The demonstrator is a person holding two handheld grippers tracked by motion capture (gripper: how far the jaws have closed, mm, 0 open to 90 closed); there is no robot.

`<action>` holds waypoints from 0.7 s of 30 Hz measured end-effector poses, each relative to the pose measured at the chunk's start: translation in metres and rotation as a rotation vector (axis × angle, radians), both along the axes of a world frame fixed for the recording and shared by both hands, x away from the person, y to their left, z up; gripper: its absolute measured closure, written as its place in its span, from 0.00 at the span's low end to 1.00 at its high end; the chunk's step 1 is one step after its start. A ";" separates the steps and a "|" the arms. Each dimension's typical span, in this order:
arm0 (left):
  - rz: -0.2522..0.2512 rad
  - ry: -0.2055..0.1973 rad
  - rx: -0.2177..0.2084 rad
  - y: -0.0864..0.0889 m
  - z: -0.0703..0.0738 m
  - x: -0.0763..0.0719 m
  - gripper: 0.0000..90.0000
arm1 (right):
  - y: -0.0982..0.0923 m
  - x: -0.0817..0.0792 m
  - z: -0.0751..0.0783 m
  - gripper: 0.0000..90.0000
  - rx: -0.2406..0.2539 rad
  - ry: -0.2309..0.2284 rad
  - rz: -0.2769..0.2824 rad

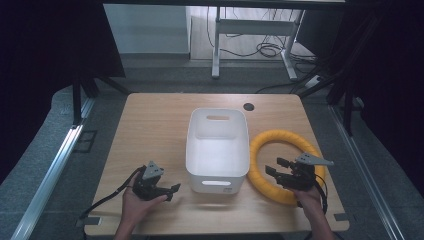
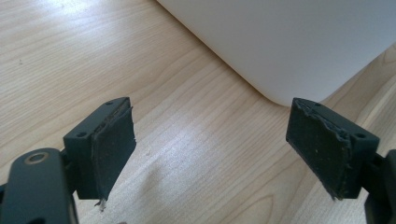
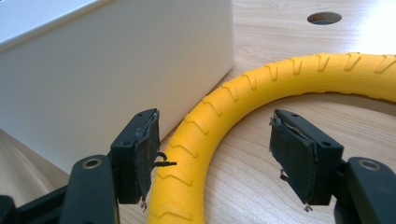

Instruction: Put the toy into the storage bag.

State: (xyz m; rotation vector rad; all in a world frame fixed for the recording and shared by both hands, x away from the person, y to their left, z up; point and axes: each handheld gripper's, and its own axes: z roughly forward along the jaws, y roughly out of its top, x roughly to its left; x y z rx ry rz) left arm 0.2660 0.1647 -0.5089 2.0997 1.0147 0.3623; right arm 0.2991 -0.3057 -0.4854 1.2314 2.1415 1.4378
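A yellow ribbed ring (image 1: 260, 155) lies flat on the wooden table, right of a white plastic bin (image 1: 218, 145). My right gripper (image 1: 276, 167) hovers over the ring's near part, open. In the right gripper view the ring (image 3: 201, 135) curves up between the jaws, close to the left pad (image 3: 145, 154), with no pad pressing on it. My left gripper (image 1: 173, 191) rests at the table's front left, open and empty, pointing toward the bin's near left corner (image 2: 280, 56). Bare wood shows between its pads (image 2: 112, 149).
The bin (image 3: 93, 84) is empty and has slot handles in its short walls. A round cable hole (image 1: 248, 106) sits in the table near the far edge. Dark curtains, a metal rail and a desk frame with cables surround the table.
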 end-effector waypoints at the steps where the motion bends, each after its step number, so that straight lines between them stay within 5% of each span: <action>1: 0.001 -0.002 -0.001 0.000 0.000 0.000 0.17 | 0.000 0.000 0.000 0.38 -0.001 -0.002 0.000; 21: -0.007 -0.002 0.003 -0.002 0.004 0.000 0.17 | -0.001 -0.002 0.001 0.38 -0.088 0.022 0.010</action>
